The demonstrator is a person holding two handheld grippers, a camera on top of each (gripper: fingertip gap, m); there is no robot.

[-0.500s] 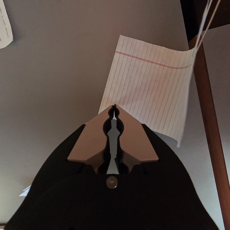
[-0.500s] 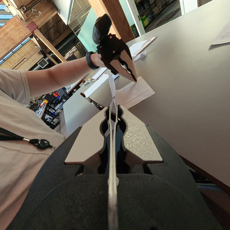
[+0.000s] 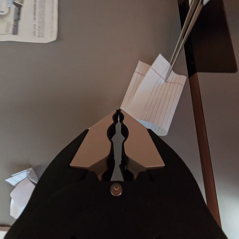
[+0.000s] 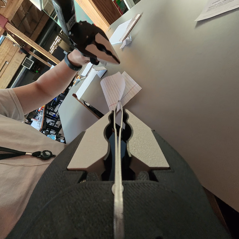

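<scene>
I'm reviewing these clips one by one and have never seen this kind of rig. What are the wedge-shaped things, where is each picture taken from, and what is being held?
There is no robot here: a person holds a two-finger gripper in each hand, and a camera on each looks forward along its fingers. In the left wrist view, the left gripper is shut, its tips at the near edge of a lined sheet on the grey table. In the right wrist view, the right gripper clamps metal tweezers, whose tips pinch and curl up a corner of that sheet. Also on the table: a printed page, a notepad and a small folded paper piece.
</scene>
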